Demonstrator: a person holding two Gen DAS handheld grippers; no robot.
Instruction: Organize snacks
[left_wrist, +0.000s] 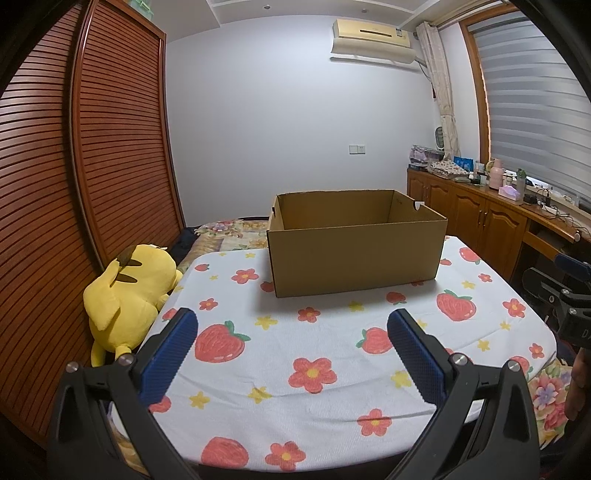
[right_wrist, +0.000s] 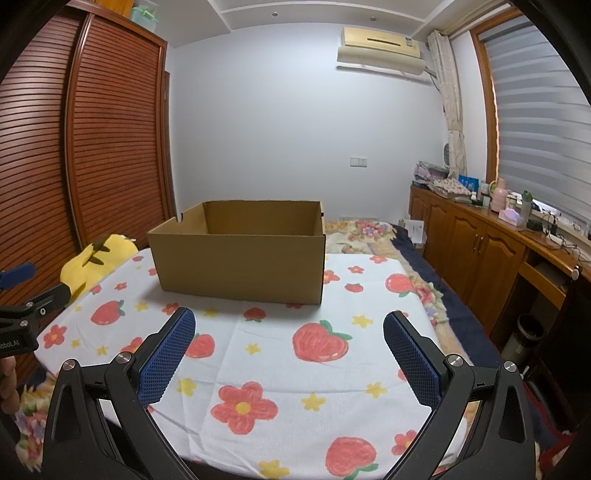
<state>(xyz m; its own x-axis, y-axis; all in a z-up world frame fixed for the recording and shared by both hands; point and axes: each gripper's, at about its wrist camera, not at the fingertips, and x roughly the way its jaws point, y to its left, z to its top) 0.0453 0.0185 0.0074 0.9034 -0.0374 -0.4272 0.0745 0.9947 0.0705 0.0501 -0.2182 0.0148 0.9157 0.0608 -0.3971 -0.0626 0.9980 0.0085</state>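
An open brown cardboard box (left_wrist: 354, 254) stands on a table with a white cloth printed with strawberries and flowers (left_wrist: 280, 369). What I see of its inside is bare; its floor is hidden. It also shows in the right wrist view (right_wrist: 240, 266). My left gripper (left_wrist: 291, 328) is open and empty, held above the table's near edge, short of the box. My right gripper (right_wrist: 289, 328) is open and empty, likewise short of the box. No snacks are in view.
A yellow plush toy (left_wrist: 129, 291) lies left of the table against a slatted wooden wardrobe (left_wrist: 110, 147). A bed with a floral cover (right_wrist: 376, 229) lies behind. Wooden cabinets with clutter (right_wrist: 480, 236) line the right wall. The other gripper shows at the right edge (left_wrist: 569, 295).
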